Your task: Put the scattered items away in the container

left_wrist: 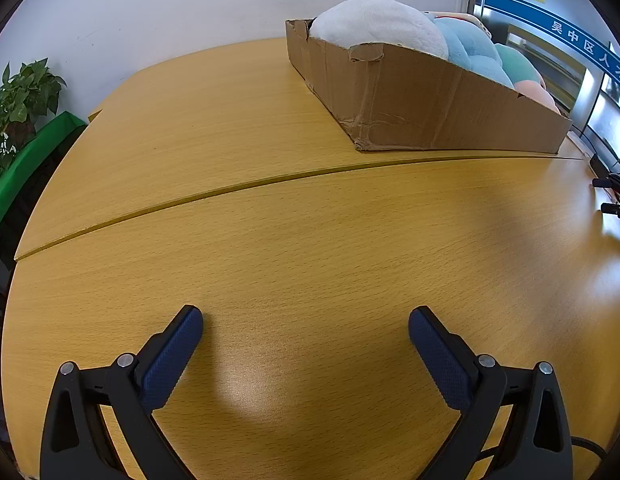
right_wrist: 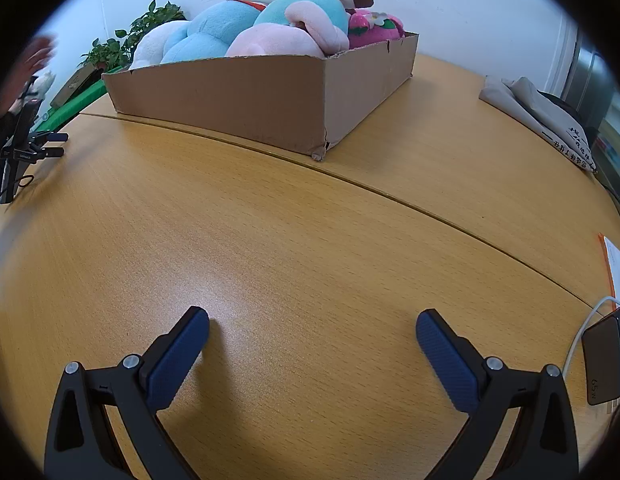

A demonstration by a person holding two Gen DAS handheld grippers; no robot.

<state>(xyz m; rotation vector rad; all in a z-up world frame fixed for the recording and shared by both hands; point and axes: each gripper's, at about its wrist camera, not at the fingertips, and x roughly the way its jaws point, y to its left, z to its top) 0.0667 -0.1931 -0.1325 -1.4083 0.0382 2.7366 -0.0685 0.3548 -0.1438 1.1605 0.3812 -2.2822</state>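
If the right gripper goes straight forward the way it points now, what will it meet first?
Most likely the cardboard box. The right gripper is open and empty over bare table, and nothing lies between it and the box's near corner. It points slightly down, so it might touch the table first; depth is unclear.

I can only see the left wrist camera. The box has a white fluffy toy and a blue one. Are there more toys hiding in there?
Observer: Yes. In the right wrist view, a bright pink strawberry toy sits at the far end of the box.
Operator: Is anything else lying around?
Observer: I see no loose toys, but a grey bag lies on the table, right of the box.
Operator: Is the right gripper holding something?
Observer: No. The right gripper is open, with nothing between its fingers.
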